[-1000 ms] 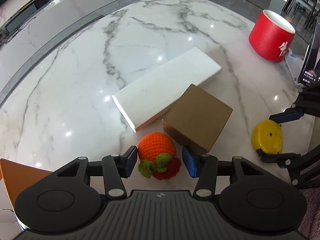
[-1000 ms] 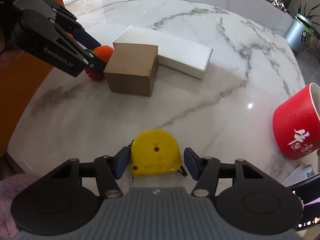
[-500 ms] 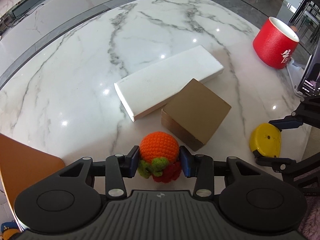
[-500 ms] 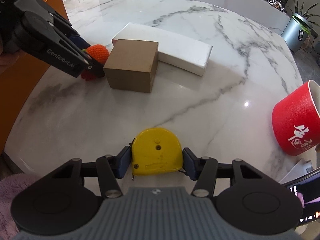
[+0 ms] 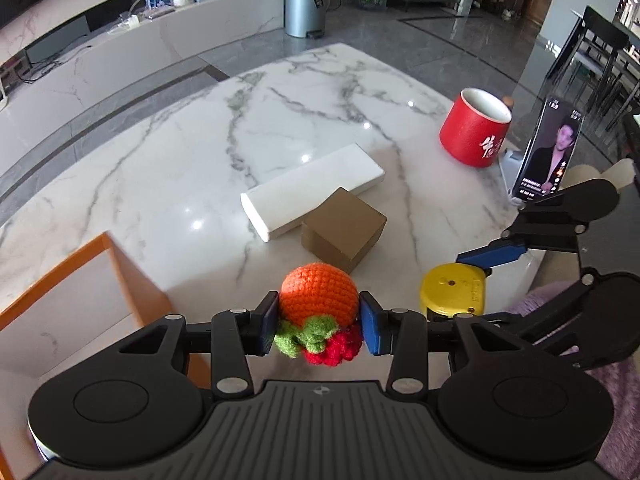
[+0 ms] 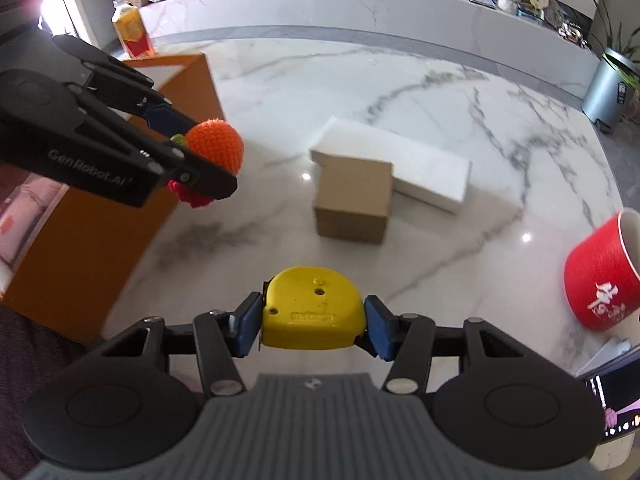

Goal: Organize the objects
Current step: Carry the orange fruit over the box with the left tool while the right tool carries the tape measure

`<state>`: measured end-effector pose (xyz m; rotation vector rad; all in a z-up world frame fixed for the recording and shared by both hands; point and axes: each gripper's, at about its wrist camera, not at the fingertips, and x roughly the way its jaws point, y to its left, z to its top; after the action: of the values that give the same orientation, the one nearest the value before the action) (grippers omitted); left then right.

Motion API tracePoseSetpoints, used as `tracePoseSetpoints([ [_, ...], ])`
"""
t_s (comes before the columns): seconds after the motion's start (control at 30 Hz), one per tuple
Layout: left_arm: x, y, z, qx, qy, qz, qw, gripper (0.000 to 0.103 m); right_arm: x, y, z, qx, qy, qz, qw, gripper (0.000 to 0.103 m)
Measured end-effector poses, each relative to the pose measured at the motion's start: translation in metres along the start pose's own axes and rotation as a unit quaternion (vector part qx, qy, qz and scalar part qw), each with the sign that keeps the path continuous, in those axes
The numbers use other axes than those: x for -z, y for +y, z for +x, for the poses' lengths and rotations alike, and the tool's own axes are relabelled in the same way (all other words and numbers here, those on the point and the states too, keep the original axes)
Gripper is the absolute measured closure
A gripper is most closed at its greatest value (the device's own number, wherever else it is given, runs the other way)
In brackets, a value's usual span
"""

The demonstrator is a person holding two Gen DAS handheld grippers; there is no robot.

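Your left gripper [image 5: 319, 323] is clamped on the crocheted orange toy [image 5: 318, 295], held clear of the marble table [image 5: 200, 152], and the open orange box [image 5: 72, 280] sits at the lower left of the left-wrist frame, just beside it. Your right gripper [image 6: 314, 325] pinches the yellow tape measure [image 6: 314, 307] near the table's edge. The left is nearer the box, I'd judge; swing wide of the brown box [image 5: 343, 229] and lift over the rim.

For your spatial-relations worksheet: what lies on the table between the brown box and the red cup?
Only bare marble lies between the brown box and the red cup; the right wrist view shows it. The white box sits behind.
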<state>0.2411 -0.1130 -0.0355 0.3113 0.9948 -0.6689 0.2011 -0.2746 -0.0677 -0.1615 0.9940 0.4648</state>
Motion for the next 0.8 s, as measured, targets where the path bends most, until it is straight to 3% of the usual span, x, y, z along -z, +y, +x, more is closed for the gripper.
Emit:
tracePoseSetpoints([
  [0.27, 0.039, 0.030, -0.071, -0.018, -0.020, -0.025, 0.9993, 0.055, -0.030, 0.063, -0.036, -0.057, -0.035, -0.067, 0.996, 0.046],
  [0.53, 0.084, 0.067, -0.104, -0.060, -0.016, -0.050, 0.9968, 0.055, -0.068, 0.139, -0.048, -0.112, -0.046, -0.156, 0.980, 0.046],
  [0.67, 0.103, 0.081, -0.111, -0.064, -0.012, -0.061, 0.9960, 0.055, -0.079, 0.177, -0.037, -0.123, -0.031, -0.202, 0.971, 0.046],
  [0.8, 0.116, 0.088, -0.106, -0.053, -0.002, -0.050, 0.9973, 0.055, -0.089, 0.206, -0.010, -0.126, 0.017, -0.265, 0.956, 0.046],
])
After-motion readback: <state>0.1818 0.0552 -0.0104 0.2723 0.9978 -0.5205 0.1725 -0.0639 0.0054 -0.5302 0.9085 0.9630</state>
